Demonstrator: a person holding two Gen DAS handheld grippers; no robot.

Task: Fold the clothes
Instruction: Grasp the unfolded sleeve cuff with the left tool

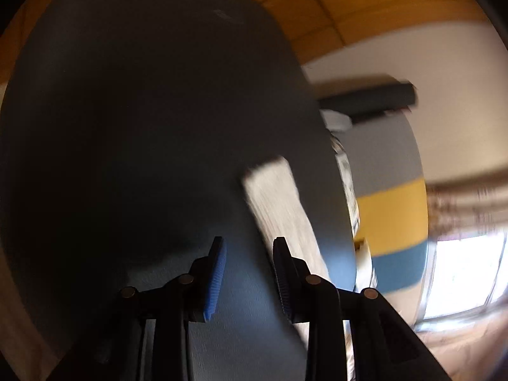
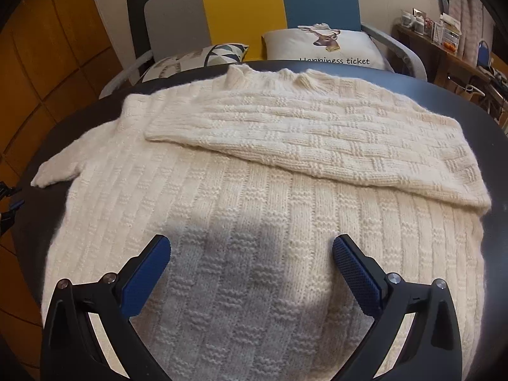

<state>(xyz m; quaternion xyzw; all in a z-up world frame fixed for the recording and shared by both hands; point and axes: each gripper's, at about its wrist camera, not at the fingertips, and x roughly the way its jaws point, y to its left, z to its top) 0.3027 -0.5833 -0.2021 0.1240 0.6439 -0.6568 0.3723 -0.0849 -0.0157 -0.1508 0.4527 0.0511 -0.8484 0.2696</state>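
Cream knit sweater (image 2: 254, 190) spread flat on the dark round table (image 2: 444, 95), one sleeve (image 2: 301, 139) folded across its chest, right gripper (image 2: 250, 254) above its hem, jaws wide and empty; left gripper (image 1: 247, 279) near the unfolded sleeve (image 1: 276, 197), jaws part-open, holding nothing

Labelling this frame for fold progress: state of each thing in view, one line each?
sweater: flat on the table, one sleeve folded across the chest, the other sleeve lying out to the side
table: dark, sweater on it
left gripper: open, nothing between the pads
right gripper: open wide above the sweater's lower part, holding nothing
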